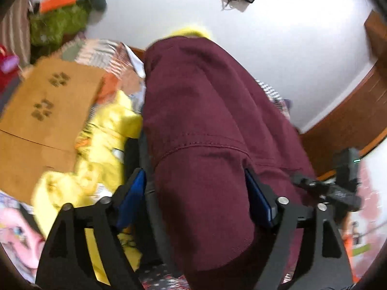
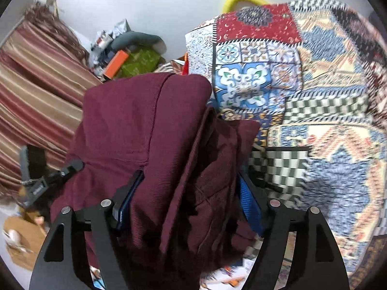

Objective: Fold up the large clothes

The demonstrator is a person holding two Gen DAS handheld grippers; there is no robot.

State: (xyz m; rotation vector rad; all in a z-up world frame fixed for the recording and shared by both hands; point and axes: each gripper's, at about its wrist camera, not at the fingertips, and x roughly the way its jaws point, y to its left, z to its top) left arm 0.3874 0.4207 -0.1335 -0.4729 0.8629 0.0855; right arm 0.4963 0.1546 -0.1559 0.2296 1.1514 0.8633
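We are laying the maroon garment (image 1: pixel 208 120) onto the patterned bedspread (image 2: pixel 326 91), so we should be lowering both edges evenly to keep the fold flat. The left gripper (image 1: pixel 196 193) and right gripper (image 2: pixel 191 193) are standing wide, cloth bunched between their pads.
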